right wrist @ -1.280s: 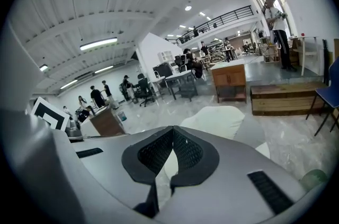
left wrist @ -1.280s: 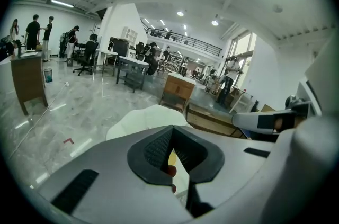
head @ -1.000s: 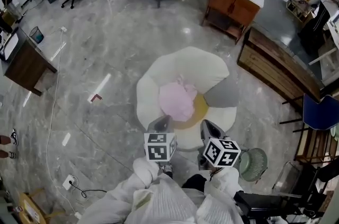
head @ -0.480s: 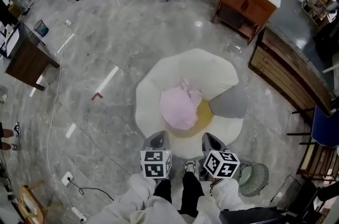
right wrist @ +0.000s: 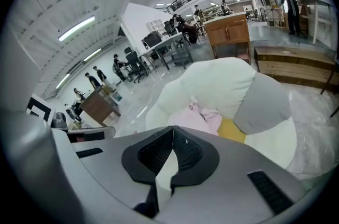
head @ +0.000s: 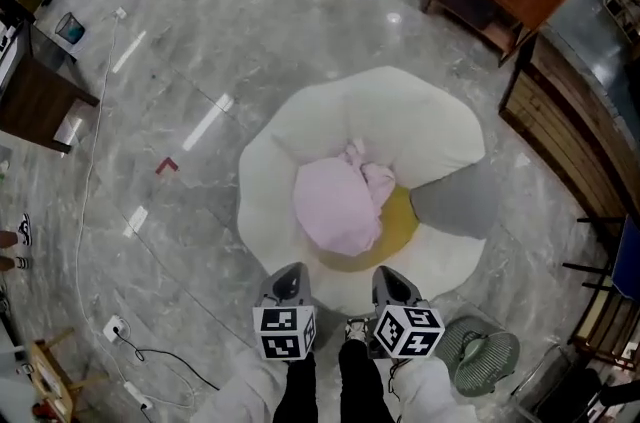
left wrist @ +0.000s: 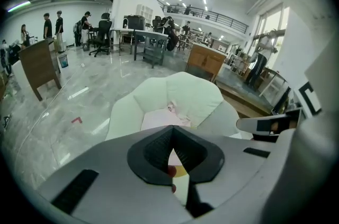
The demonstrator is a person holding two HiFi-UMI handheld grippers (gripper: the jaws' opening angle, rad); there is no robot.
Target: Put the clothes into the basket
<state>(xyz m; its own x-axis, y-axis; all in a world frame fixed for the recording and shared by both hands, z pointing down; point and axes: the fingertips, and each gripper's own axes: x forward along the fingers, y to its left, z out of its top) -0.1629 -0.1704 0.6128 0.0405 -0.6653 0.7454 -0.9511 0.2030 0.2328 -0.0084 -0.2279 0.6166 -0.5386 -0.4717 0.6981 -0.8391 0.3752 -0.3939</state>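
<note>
Down at the left, the left gripper hangs just off the near edge of the armchair, and its own view settles the fingers: pressed together at the tips, nothing pinched between them. One marker cube sits on its back.

Moving across, here are the clothes: a single soft pink heap, crumpled and rounded, with a small ruffled bit poking up at its far right. It sits in the middle of the seat, part of it lying over the one yellow cushion. The armchair is cream-white with wide petal-like lobes all round. One grey cushion is tucked against the chair's right side, just beside the heap.

Next, the right gripper, level with its partner and also short of the seat. Its fingers are fully closed and hold nothing. So two grippers, both empty.

Far right, one round pale green basket stands on the marble floor, just beside the chair's near right lobe. The pink heap is not in it.
</note>
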